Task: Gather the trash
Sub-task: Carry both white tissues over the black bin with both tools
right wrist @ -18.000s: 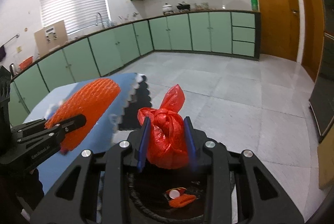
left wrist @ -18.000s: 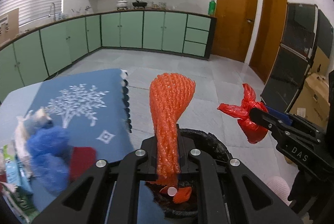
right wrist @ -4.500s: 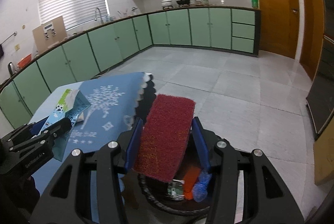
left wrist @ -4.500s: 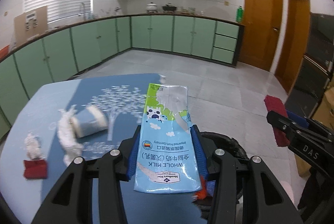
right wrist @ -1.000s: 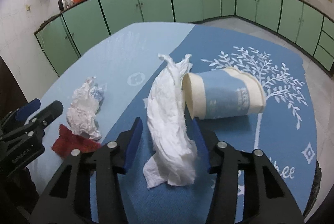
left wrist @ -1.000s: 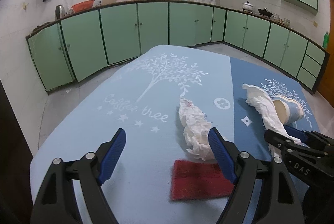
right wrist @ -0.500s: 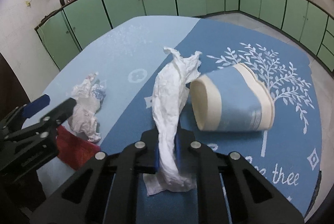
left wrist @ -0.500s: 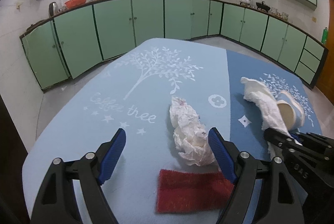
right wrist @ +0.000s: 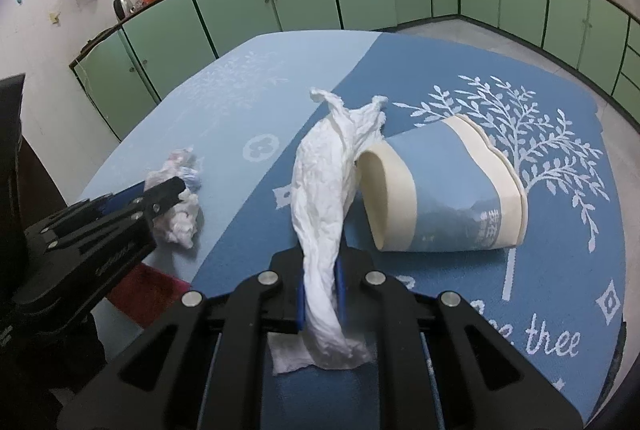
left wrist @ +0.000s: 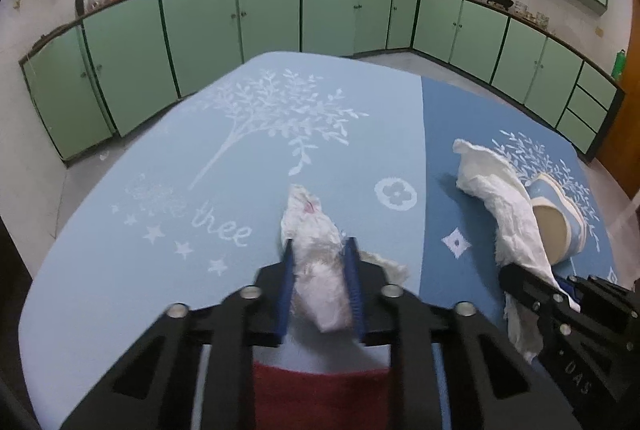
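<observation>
Tissue wad (left wrist: pixel 316 270), bench-top, light and squashy, pinched mid-body in my just-closed left gripper (left wrist: pixel 319 284); long napkin (right wrist: pixel 326 213), limp, clamped low in right gripper (right wrist: pixel 320 296) beside tipped cup (right wrist: pixel 440 193).

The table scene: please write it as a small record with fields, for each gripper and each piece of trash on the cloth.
left gripper: jaws just closed on the crumpled tissue
right gripper: shut on the long paper towel
paper cup: lying on its side, against the towel, not held
red pad: flat on the tablecloth, under the left gripper, not held
bin: not in view
</observation>
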`<state>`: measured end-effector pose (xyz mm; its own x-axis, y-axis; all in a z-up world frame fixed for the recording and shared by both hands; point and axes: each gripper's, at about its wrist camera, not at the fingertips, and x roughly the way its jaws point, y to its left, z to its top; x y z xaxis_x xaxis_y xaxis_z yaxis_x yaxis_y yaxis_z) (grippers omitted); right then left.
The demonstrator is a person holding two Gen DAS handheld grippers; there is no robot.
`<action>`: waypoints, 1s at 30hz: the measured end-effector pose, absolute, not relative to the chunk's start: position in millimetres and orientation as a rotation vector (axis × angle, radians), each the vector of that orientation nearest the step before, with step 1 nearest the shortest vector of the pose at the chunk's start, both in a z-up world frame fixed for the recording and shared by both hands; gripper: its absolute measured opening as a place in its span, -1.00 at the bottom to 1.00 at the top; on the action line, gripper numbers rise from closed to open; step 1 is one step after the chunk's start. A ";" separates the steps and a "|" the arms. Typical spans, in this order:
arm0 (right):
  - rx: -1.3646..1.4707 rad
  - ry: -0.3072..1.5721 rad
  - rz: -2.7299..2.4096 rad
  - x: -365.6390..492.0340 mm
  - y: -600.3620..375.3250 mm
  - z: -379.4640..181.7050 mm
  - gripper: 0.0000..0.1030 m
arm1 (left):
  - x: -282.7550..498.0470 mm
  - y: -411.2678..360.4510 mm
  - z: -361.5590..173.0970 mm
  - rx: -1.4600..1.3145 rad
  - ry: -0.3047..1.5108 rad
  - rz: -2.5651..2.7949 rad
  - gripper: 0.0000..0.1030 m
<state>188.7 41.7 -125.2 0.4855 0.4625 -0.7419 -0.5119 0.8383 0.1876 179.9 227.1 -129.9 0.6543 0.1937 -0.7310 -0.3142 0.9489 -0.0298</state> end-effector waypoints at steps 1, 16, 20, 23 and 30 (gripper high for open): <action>-0.060 0.876 0.597 188.1 40.3 -123.9 -0.79 | 179.1 225.9 -127.6 -0.158 0.801 0.290 -0.74; -0.016 0.733 0.649 161.7 12.9 -67.4 -0.79 | 133.6 217.2 -60.3 -0.200 0.648 0.227 -0.81; -0.007 0.716 0.640 155.4 3.3 -50.2 -0.79 | 126.8 205.0 -43.5 -0.184 0.623 0.198 -0.81; 0.006 0.706 0.632 150.8 -4.9 -40.5 -0.79 | 122.8 192.8 -33.7 -0.179 0.607 0.171 -0.81; 0.036 0.681 0.591 136.6 -41.8 -23.8 -0.78 | 118.7 155.0 -23.3 -0.155 0.596 0.088 -0.81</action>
<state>136.6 -41.8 -23.8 0.6203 0.5255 -0.5823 -0.5027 0.8362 0.2190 118.7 155.0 -23.3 0.8245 0.0381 -0.5645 -0.1274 0.9846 -0.1196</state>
